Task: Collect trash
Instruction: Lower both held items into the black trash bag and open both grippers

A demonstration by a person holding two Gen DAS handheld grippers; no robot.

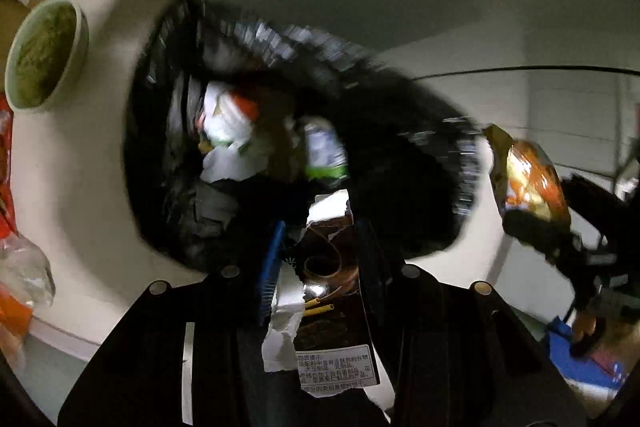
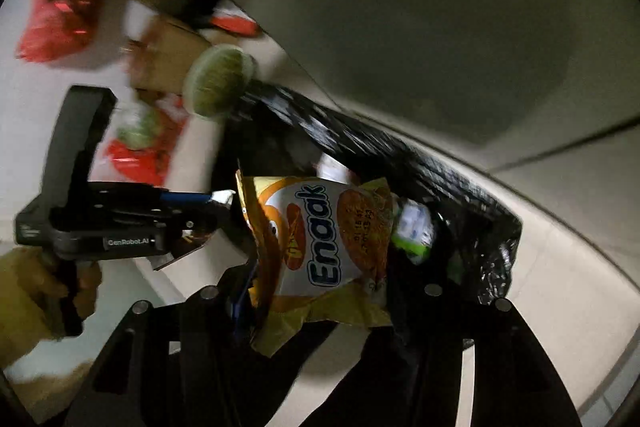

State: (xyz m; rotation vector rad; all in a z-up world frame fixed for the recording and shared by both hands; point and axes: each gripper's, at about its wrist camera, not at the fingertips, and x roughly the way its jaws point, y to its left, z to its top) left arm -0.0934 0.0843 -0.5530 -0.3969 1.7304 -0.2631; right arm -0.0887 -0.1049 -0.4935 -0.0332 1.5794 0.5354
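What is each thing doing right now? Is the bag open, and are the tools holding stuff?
Black trash bag: open, trash already inside.
Left tool: shut on a torn brown wrapper, above the bag.
Right tool: shut on a yellow Enaak snack packet, crumpled, at the bag's mouth.
Green bowl: upright on the table beside the bag, filled with something green.
Red wrappers: lying on the table, not picked up.

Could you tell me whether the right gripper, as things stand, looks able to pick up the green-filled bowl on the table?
Probably not yet: the right gripper is shut on the Enaak snack packet above the black trash bag, and the bowl sits beyond the bag's far rim.
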